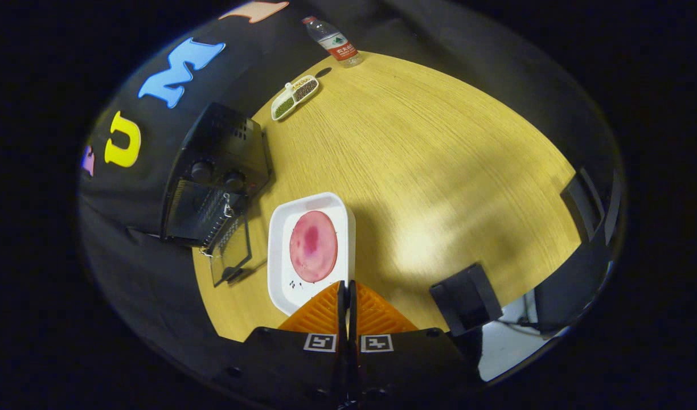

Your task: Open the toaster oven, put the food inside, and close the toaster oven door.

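gripper view: hand-held gripper (347, 296) closed together, empty, at white tray's (280, 267) near edge. pink food (313, 246) on tray; toaster oven (214, 182) door already open. fingers should be parted before tray rim is gripped.

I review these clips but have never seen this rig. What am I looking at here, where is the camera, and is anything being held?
The camera rides on a hand-held two-finger gripper and looks forward along its fingers. They are pressed together and hold nothing. Just ahead of them, on a wooden table, lies a white tray with a round pink slice of food. Beside the tray stands a black toaster oven, its glass door already folded down open. Farther off are a divided dish of beans and a water bottle.
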Demonstrator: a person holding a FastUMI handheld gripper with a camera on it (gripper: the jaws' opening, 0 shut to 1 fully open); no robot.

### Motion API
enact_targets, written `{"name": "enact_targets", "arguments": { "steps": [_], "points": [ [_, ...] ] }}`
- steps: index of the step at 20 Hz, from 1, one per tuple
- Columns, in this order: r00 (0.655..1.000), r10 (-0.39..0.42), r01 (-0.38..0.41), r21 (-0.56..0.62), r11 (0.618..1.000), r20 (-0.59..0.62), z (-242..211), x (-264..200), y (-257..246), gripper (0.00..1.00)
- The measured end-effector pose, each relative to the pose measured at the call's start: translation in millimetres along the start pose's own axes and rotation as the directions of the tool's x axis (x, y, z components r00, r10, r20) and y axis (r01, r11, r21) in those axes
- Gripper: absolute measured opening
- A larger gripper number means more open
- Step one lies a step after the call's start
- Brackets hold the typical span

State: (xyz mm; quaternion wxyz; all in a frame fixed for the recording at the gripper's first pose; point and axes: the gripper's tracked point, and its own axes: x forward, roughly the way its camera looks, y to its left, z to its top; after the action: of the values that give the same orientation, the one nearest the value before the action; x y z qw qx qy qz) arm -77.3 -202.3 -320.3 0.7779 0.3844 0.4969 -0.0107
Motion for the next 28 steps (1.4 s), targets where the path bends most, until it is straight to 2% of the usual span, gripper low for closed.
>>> {"name": "enact_targets", "arguments": {
  "steps": [3,6,14,20,28],
  "points": [
    [0.998,0.049,-0.052,0.09,0.995,0.037,-18,-8,13,0.02],
    [0.994,0.084,-0.092,0.121,0.988,0.07,-37,-20,32,0.02],
    [0.976,0.197,-0.208,0.12,0.971,0.094,-70,-37,109,0.02],
    [0.97,0.23,-0.234,0.06,0.97,0.078,-64,-17,163,0.02],
    [0.977,0.214,-0.215,0.096,0.972,0.022,-56,52,223,0.02]
  ]
}}
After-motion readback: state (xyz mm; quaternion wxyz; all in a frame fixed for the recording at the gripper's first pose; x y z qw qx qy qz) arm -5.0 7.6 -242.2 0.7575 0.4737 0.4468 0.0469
